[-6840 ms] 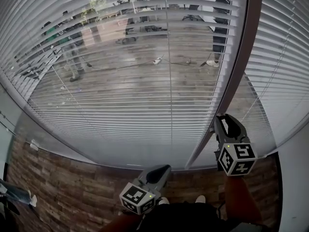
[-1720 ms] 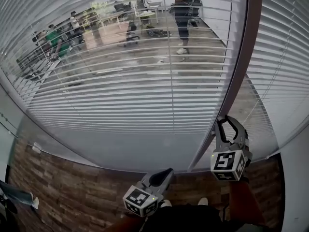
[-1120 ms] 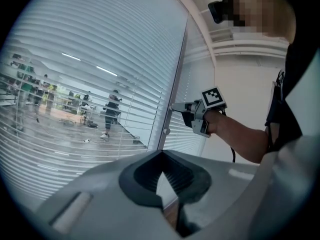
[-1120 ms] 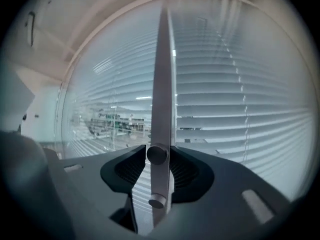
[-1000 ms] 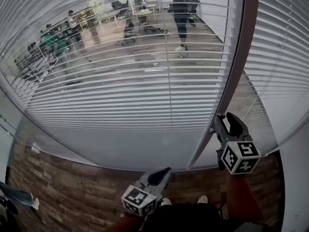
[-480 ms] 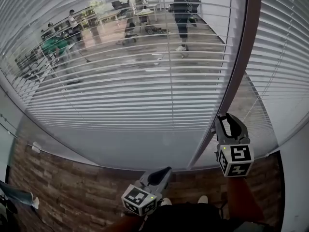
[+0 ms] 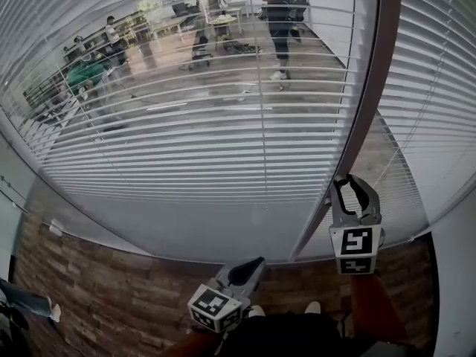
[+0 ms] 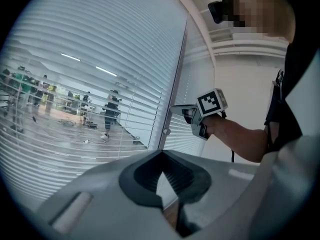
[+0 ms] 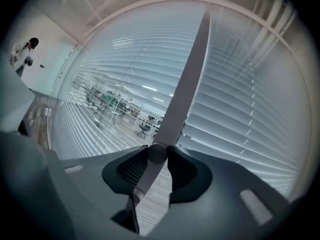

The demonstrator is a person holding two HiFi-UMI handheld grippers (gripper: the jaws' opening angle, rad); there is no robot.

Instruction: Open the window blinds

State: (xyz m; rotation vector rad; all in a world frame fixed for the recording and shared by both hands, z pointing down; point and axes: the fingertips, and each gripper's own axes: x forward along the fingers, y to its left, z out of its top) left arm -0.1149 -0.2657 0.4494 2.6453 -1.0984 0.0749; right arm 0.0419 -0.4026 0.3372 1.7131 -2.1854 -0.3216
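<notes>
Grey slatted blinds [image 7: 186, 140] hang before the glass, their slats tilted enough to show the room behind. A brown mullion [image 7: 358, 125] splits them from a second blind [image 7: 439, 88]. My right gripper [image 7: 351, 181] is held against the mullion's foot. In the right gripper view its jaws have just been closing, and they clasp the blind wand [image 9: 146, 176] at a round knob between the right gripper's [image 9: 156, 152] tips. My left gripper [image 7: 251, 265] hangs low near my body, shut and holding nothing; its left gripper view looks past the tips [image 8: 161, 154] at the right gripper [image 8: 176, 108].
A wood-plank floor [image 7: 97, 296] runs below the window sill. A white wall [image 7: 455, 274] closes the right side. Beyond the glass stand people [image 7: 277, 21] and desks. My shoes [image 7: 309, 307] show at the bottom edge.
My right gripper has rolled at the mullion, so its marker cube now faces the head camera squarely. The left gripper has stayed put. The slats look the same.
</notes>
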